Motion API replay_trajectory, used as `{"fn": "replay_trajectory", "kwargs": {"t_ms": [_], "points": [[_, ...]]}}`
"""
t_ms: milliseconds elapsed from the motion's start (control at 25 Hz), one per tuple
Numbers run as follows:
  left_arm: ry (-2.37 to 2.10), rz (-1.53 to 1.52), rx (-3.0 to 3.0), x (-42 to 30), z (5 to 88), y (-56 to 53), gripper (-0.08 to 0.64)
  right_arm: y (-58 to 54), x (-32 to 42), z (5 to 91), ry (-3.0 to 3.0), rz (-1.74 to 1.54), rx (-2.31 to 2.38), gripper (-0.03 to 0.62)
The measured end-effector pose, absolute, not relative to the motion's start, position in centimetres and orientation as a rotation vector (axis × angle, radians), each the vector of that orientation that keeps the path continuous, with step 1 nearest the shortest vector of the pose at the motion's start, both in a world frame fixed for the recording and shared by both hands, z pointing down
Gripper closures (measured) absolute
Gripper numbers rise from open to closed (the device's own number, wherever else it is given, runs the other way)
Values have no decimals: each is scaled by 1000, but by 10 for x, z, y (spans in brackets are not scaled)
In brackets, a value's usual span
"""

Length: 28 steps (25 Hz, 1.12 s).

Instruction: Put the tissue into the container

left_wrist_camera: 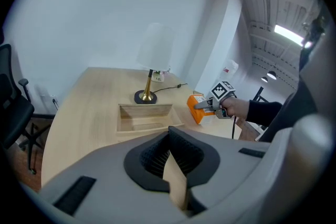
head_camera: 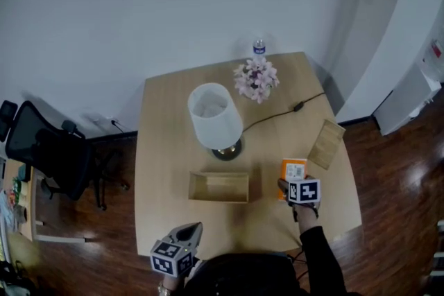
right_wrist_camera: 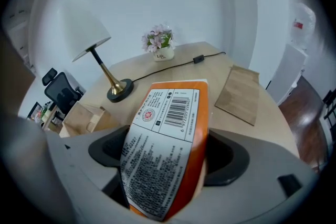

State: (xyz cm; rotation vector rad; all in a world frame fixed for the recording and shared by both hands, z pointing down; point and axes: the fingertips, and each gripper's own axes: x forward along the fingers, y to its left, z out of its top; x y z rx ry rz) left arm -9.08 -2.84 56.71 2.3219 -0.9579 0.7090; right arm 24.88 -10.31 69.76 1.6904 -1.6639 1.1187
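An orange tissue pack (head_camera: 293, 170) lies on the wooden table (head_camera: 166, 156), right of the middle. My right gripper (head_camera: 288, 184) comes at it from the near side, and the pack (right_wrist_camera: 168, 144) fills the space between its jaws, label side up, both pads against it. The open wooden container (head_camera: 218, 199) sits left of the pack, in front of the lamp; in the left gripper view its hollow (left_wrist_camera: 144, 119) holds nothing. My left gripper (head_camera: 194, 229) hovers at the table's front edge with its jaws together (left_wrist_camera: 170, 134), holding nothing.
A white-shaded lamp (head_camera: 215, 114) stands just behind the container, its cable (head_camera: 277, 114) running right. Flowers (head_camera: 256, 78) and a bottle (head_camera: 259, 47) stand at the far edge. A flat wooden lid (head_camera: 326, 143) lies beyond the pack. An office chair (head_camera: 48, 149) stands left of the table.
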Motion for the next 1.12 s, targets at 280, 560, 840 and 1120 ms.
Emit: {"fn": "replay_trajectory", "kwargs": {"t_ms": [280,560,840,1120], "points": [[-929,648,2347,-89,565,-27,574,-93,231,641,-1816,985,1589,158],[-940,609,2346,-98,565,-27,574,-130,122,587,-2124,574,1124,158],[-998,573,2302,-115,565,-21,574,-158,-4,579,-2256,283,584,158],[-1060,554,2226,-135,575,-12,574,-148,-36,634,-2156,211,243,158]]}}
